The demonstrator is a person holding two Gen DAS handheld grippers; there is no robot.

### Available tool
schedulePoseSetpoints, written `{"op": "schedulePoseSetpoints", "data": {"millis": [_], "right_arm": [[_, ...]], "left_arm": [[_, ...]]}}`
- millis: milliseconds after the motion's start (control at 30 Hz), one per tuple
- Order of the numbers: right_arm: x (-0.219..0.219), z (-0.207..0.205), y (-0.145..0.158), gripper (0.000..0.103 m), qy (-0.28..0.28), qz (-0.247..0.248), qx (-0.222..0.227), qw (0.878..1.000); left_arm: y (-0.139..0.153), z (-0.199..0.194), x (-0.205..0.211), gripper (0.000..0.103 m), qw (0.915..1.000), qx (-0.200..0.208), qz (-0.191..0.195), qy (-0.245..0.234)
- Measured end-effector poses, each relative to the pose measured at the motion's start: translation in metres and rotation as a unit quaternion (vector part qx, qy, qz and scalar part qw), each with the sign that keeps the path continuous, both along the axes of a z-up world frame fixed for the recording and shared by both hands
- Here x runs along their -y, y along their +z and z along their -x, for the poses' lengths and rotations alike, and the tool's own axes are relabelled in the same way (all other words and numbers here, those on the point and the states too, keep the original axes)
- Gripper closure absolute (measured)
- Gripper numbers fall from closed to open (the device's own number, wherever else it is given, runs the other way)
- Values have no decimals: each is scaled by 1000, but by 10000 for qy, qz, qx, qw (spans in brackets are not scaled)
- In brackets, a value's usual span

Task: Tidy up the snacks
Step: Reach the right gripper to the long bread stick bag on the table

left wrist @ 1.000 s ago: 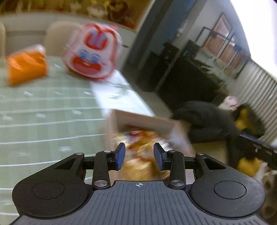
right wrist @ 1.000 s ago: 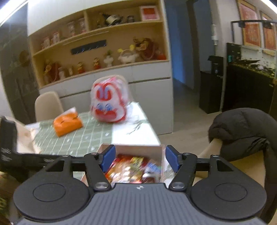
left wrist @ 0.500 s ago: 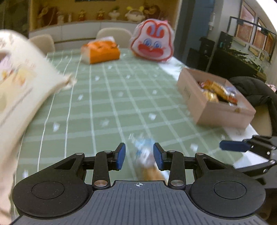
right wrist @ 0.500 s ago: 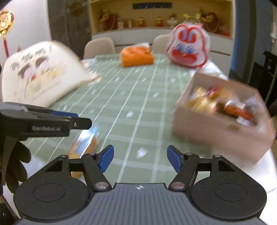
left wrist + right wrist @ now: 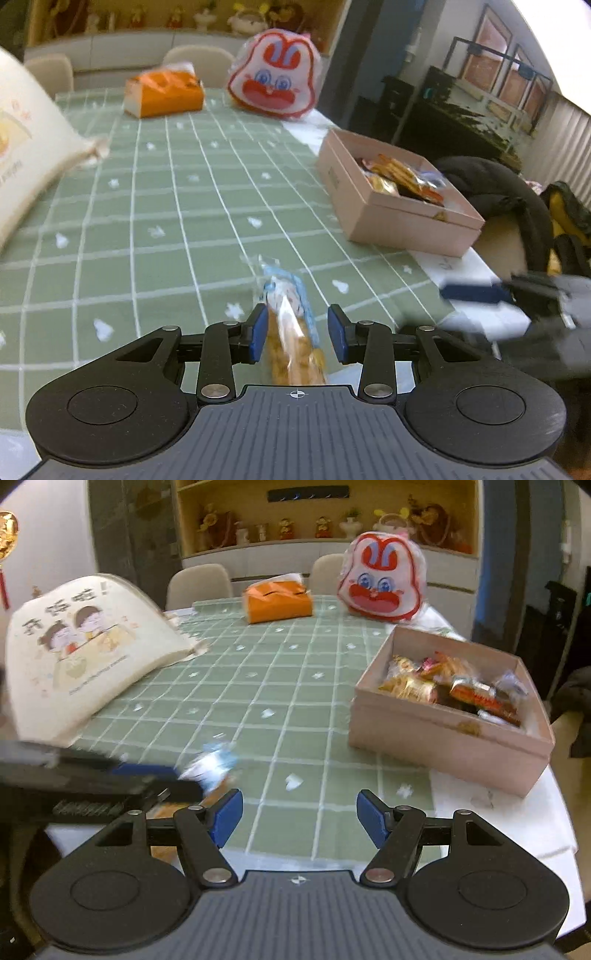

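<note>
My table (image 5: 258,686) under its green checked cloth lies mostly bare through the middle, with a cream printed bag (image 5: 85,653) along the left edge, an orange pack (image 5: 277,602) and rabbit-face bag (image 5: 382,578) at the far end, and the pink snack box (image 5: 443,734) at the right edge. My left gripper (image 5: 297,334) stands part open astride a long clear snack packet (image 5: 291,332) near the near edge, pads apparently not pressing it. My right gripper (image 5: 299,818) gapes wider with only cloth between its pads; its view alone shows the bag's cartoon print.
</note>
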State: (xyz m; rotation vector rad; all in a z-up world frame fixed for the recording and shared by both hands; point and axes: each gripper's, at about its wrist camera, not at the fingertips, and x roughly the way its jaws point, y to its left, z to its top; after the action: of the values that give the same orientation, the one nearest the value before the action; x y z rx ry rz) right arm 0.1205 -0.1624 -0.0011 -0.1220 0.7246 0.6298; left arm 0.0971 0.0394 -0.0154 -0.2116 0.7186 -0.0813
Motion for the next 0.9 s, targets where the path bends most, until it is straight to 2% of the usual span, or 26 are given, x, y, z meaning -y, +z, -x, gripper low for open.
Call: {"op": "schedulePoseSetpoints", "data": {"millis": [100,200,367,500,667,833,900], "right_arm": [[-6,18,-5,33,537,-21,-211,9983],[-25,28,-11,33,809,-64,-363,9960],[-61,24,-13,32,753,-327,-437,9957],[-66,18,-24,29,658,-111,-314,9973],[-25,7,-22,29,264,-198,-234,9992],[6,0,-21,29,-308,-70,-138,9994],[9,-1,-20,29,-380,-44,-88,9992]], "left_arm": [[7,0,-2,63,9994,111,-273,173],[13,1,-7,63,9985,175,-416,313],[19,6,-10,63,9951,298,-788,509],[18,5,-14,63,9958,259,-728,487],[11,-3,-12,63,9977,195,-561,327],[-3,-7,-15,64,9999,-57,-61,126],[-7,-7,-18,64,9998,-115,9,177]]}}
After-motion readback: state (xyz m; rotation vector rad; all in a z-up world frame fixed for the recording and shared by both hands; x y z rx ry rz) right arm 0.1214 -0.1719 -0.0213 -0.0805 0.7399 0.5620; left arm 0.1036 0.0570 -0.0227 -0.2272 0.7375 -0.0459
